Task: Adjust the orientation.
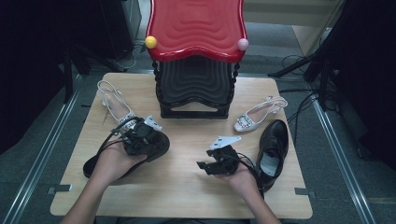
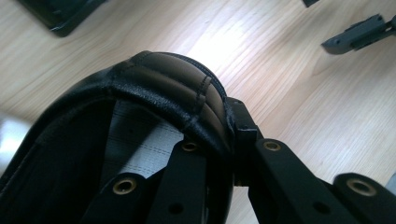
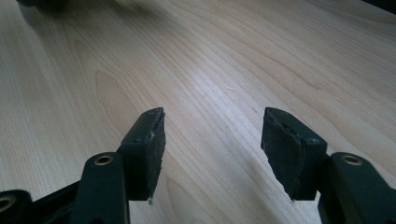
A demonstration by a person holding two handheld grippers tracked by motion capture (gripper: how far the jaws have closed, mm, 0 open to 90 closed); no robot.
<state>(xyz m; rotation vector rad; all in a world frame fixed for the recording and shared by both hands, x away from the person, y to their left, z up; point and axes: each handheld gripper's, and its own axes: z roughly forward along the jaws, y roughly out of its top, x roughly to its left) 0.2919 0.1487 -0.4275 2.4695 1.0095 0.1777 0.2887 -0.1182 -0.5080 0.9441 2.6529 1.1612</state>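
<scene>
My left gripper is shut on the padded heel collar of a black leather shoe and holds it tilted over the table's left side. In the left gripper view one jaw sits inside the collar and the other outside it. My right gripper stands open, low over the bare wooden table, with nothing between its pads. The matching black shoe lies at the right, beside my right hand.
A red stool stacked on a black one stands at the back centre. One silver slingback sandal lies at the back left, another at the back right. Cables trail on the floor to the right.
</scene>
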